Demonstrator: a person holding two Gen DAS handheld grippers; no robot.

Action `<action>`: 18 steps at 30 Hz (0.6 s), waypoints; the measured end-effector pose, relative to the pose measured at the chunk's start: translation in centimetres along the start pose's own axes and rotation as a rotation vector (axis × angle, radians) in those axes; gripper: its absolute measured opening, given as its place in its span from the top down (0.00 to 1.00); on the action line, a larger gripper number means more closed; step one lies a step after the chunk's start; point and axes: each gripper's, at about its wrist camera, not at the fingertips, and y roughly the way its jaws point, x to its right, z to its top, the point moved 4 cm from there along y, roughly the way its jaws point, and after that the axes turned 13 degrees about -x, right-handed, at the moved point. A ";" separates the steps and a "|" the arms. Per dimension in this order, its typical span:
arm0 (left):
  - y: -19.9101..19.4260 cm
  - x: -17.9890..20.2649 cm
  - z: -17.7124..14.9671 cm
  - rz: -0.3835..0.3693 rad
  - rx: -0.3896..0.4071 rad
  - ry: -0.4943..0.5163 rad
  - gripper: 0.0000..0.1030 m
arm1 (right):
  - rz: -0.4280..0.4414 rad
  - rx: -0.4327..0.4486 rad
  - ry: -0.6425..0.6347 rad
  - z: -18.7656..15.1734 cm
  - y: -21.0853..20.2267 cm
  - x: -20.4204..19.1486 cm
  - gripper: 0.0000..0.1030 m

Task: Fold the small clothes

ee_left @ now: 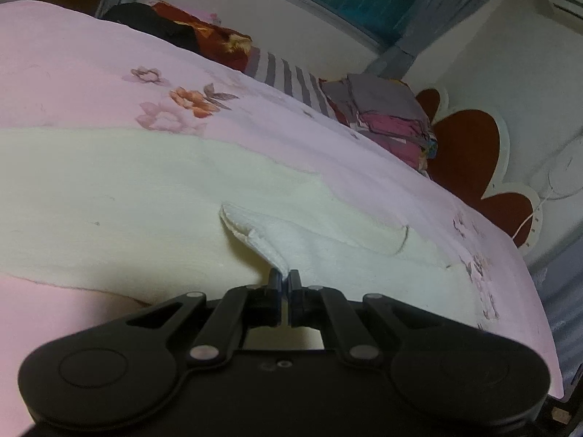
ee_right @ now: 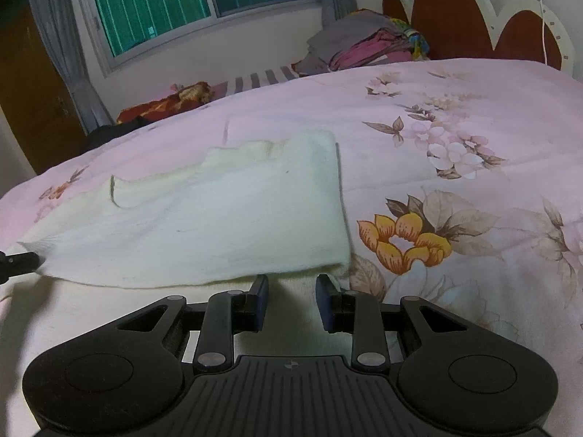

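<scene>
Left gripper [ee_left: 285, 279] pinching cloth [ee_right: 218, 225] corner, thin bite, could slip. Right gripper [ee_right: 291, 287] open at cloth's near edge, holding nothing; fold may skew.

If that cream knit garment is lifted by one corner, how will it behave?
Probably floppy: the cream knit garment sags from the corner pinched by the left gripper. Likely light, and grippy rather than slippery, given its fuzzy knit. The right gripper is open.
</scene>
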 end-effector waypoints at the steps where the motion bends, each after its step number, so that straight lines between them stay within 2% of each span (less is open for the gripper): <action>1: -0.2 -0.1 0.1 0.004 0.009 0.000 0.98 | -0.004 0.001 -0.002 0.0 0.0 0.0 0.71; 4: -0.2 -0.5 0.2 0.010 0.011 -0.003 0.98 | -0.025 0.009 0.000 0.2 -0.1 0.3 0.72; 6: -0.1 -0.9 0.0 0.017 -0.002 0.003 0.98 | -0.042 0.005 0.013 0.3 0.1 0.9 0.80; 10: 0.4 -1.3 -0.5 0.027 -0.016 0.017 0.98 | -0.036 -0.003 0.039 0.4 -0.1 1.6 0.79; 12: 0.5 -1.4 -0.6 0.033 -0.018 0.025 0.98 | -0.020 0.023 0.048 0.4 -1.3 1.6 0.79; 16: 0.9 -1.5 -1.0 0.041 -0.024 0.029 0.98 | 0.006 0.147 0.030 1.3 -4.5 0.8 0.80; 18: 0.9 -1.6 -1.1 0.039 -0.021 0.024 0.98 | -0.007 0.124 -0.016 1.9 -3.7 -0.1 0.80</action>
